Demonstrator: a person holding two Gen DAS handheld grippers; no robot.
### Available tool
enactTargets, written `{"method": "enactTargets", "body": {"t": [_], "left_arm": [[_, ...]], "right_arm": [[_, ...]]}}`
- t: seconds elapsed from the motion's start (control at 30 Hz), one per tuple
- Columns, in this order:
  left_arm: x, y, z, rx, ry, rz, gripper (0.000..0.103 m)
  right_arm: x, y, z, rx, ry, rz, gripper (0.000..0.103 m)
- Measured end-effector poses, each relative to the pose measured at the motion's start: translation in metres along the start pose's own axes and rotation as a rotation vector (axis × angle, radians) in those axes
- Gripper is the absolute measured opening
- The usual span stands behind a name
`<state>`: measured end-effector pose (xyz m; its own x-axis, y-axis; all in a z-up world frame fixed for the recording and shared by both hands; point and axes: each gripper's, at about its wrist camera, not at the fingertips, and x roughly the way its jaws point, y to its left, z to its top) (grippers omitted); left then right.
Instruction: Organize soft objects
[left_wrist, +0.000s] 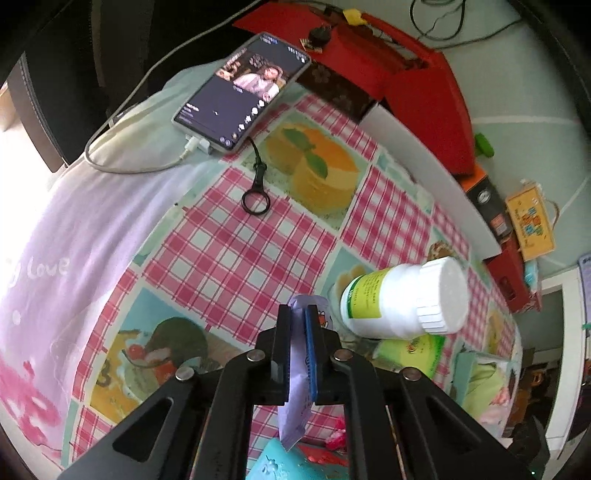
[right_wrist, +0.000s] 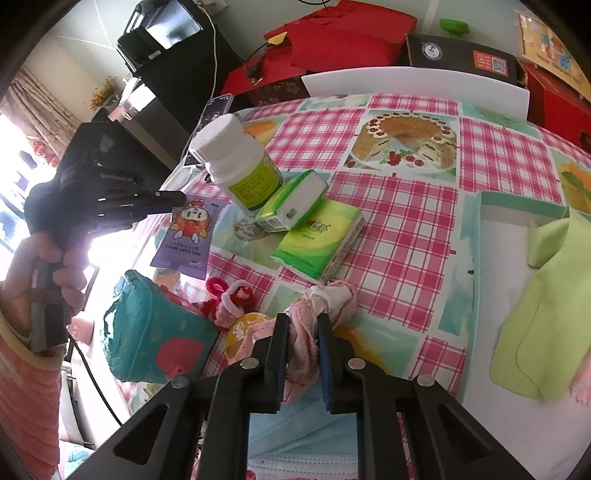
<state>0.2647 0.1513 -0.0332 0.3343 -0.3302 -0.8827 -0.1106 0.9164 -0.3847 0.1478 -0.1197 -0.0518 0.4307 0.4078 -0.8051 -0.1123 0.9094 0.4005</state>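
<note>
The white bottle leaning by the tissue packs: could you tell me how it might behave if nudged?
The white bottle looks tilted, resting against a green tissue pack, so a nudge would probably topple it. Its round body suggests it may then roll across the smooth tablecloth. It looks like rigid plastic, so it likely won't dent.

Phone, keyring, possibly pill bottle.

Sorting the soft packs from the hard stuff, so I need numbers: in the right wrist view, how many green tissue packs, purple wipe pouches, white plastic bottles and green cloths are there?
Green tissue packs: 2, one small leaning on one larger
Purple wet-wipe pouch: 1, pinched in the left gripper
White plastic bottle with green label: 1
Light green cloth: 1
Total: 5
</note>
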Motion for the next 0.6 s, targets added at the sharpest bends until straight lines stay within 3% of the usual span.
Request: {"method": "enactTargets", "body": {"t": [0.23, 0.6], "left_arm": [[-0.033, 0.001, 0.001, -0.019, -0.08, -0.063, 0.007], [-0.133, -0.037, -0.027, 0.08, -0.314, -0.18, 0.007]], "right_arm": [[-0.012, 0.003, 0.004, -0.004, -0.039, 0.013, 0.016], [-0.063, 0.01, 0.013, -0.014, -0.191, 0.032, 0.016]]}}
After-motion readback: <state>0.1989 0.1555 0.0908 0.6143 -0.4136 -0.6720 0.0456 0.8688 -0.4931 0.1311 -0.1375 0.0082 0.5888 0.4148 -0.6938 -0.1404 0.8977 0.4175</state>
